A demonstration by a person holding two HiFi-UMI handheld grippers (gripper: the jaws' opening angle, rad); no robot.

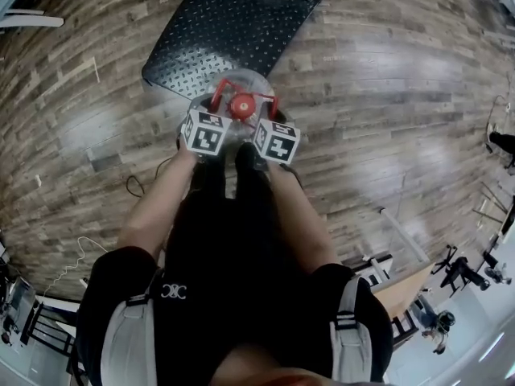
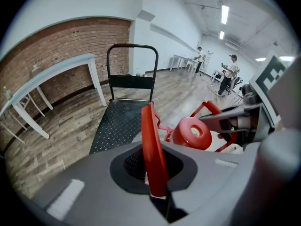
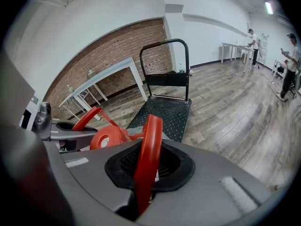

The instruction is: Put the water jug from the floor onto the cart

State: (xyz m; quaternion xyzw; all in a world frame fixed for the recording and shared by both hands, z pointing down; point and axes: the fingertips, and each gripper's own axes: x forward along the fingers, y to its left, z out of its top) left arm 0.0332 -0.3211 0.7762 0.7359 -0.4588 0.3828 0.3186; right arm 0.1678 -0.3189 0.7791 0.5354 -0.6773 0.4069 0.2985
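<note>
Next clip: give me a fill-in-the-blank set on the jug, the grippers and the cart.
1. The left gripper and the right gripper are each shut on a ___ handle of the water jug.
2. The deck of the cart is ___.
3. The wall behind the cart is made of ___.
Missing words: red; black; brick.

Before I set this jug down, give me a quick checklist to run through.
1. Left gripper shut on red handle: ok.
2. Right gripper shut on second red handle: ok.
3. Red cap on the water jug: ok.
4. Cart deck bare ahead of the jug: ok.
5. Jug fully over the deck: cannot tell; it is at the near edge.
</note>
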